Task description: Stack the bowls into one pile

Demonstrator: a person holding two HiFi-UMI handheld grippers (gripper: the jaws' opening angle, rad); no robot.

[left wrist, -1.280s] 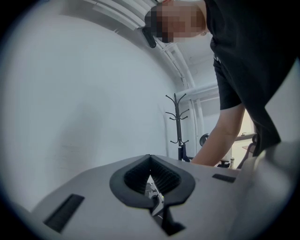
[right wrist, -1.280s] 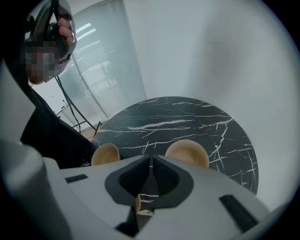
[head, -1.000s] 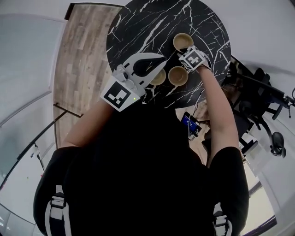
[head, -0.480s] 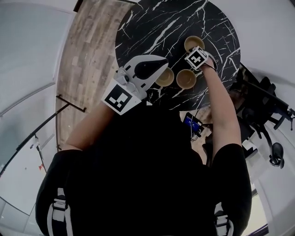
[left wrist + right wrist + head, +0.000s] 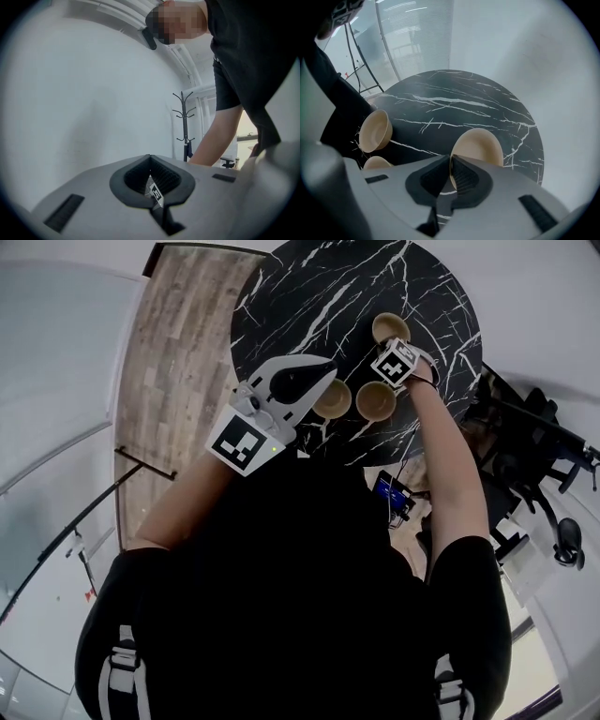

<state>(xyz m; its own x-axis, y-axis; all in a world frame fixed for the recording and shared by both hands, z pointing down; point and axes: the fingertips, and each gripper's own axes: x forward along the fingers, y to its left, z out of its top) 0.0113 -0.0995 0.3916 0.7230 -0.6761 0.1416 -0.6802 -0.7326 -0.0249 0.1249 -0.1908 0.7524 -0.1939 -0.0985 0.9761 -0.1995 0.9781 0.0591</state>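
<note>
On the table [image 5: 440,101], far side: your R gripper [image 5: 450,161] points steeply down. Its jaws have just been closing and now pinch the rim of the far bowl [image 5: 480,144]. Mid bowl [image 5: 376,401] and left bowl [image 5: 332,399] sit side by side nearer you, unstacked. L gripper [image 5: 150,159] is held about level by the left bowl, fingers pressed together, nothing btwn them.

The person wears a black short-sleeved shirt [image 5: 309,596] and pale buckled straps [image 5: 117,662]. The pale grey plastic left tongs [image 5: 151,180] and right tongs [image 5: 450,164] have black ribbed pads, and each bears a white cube [image 5: 246,443] with black square markers.
</note>
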